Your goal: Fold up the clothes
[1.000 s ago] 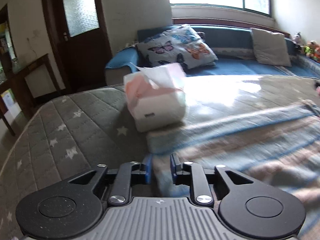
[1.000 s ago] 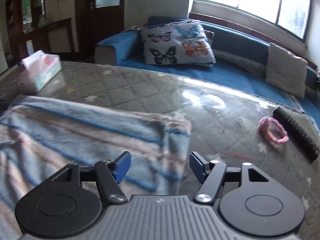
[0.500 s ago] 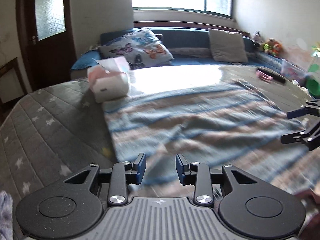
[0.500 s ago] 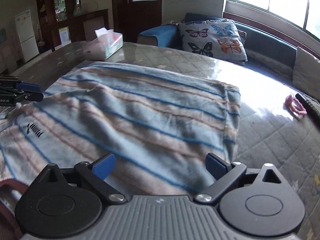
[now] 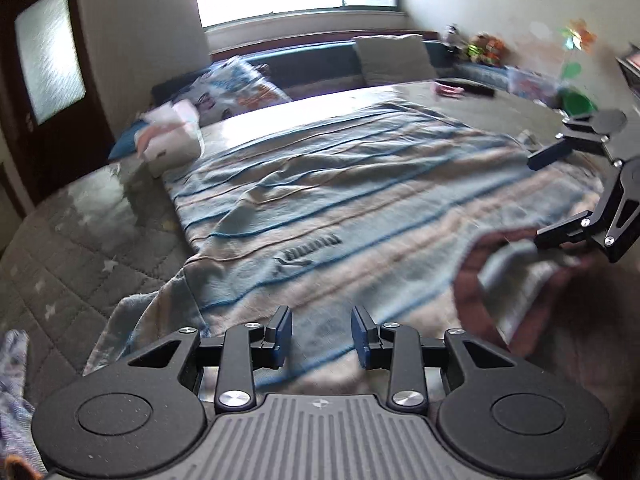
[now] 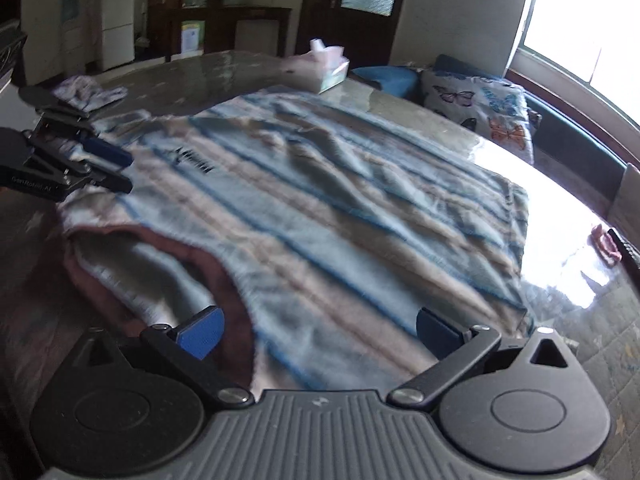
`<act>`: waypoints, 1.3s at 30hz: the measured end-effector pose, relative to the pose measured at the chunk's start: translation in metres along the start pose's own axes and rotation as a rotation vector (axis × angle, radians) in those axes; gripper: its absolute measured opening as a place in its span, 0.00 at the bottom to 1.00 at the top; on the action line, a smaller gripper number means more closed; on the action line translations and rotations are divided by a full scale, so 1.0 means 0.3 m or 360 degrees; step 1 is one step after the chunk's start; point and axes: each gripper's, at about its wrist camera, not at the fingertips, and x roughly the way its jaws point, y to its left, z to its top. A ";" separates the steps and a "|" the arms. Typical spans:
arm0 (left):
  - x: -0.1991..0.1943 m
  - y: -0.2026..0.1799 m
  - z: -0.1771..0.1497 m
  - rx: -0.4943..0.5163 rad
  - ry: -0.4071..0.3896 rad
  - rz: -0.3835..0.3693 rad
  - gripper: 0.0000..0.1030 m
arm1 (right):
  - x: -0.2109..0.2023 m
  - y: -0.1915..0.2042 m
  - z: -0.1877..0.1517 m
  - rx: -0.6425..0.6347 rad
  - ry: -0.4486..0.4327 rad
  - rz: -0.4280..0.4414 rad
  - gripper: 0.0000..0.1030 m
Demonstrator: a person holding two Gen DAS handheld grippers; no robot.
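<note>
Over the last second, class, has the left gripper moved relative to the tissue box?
Yes. The left gripper has pulled back from the tissue box, which now sits far off at upper left, with the striped shirt spread between them. Its jaws have opened wider.

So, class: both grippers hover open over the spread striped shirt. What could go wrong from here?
1. The tissue box sits at the striped shirt's far edge; a fold that way could knock it.
2. The left gripper and right gripper grip nothing; a pinch may catch one layer only.
3. Wrinkles mid-shirt could get folded in.
</note>
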 end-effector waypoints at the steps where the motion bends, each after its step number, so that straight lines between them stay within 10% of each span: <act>1: -0.013 -0.017 0.002 0.0038 -0.0016 0.0006 0.34 | -0.011 0.010 -0.007 -0.0017 -0.0002 -0.0004 1.00; 10: 0.017 -0.129 0.084 0.0098 -0.0128 -0.0115 0.34 | -0.052 0.005 0.053 0.0084 -0.0159 -0.0075 1.00; 27: -0.053 -0.182 0.002 0.0197 -0.0058 -0.0280 0.34 | -0.022 0.099 0.002 -0.0033 -0.0047 0.0095 1.00; 39: -0.009 -0.268 0.129 0.0120 -0.0191 -0.0372 0.34 | -0.205 -0.233 -0.159 0.0625 -0.0139 -0.0340 0.91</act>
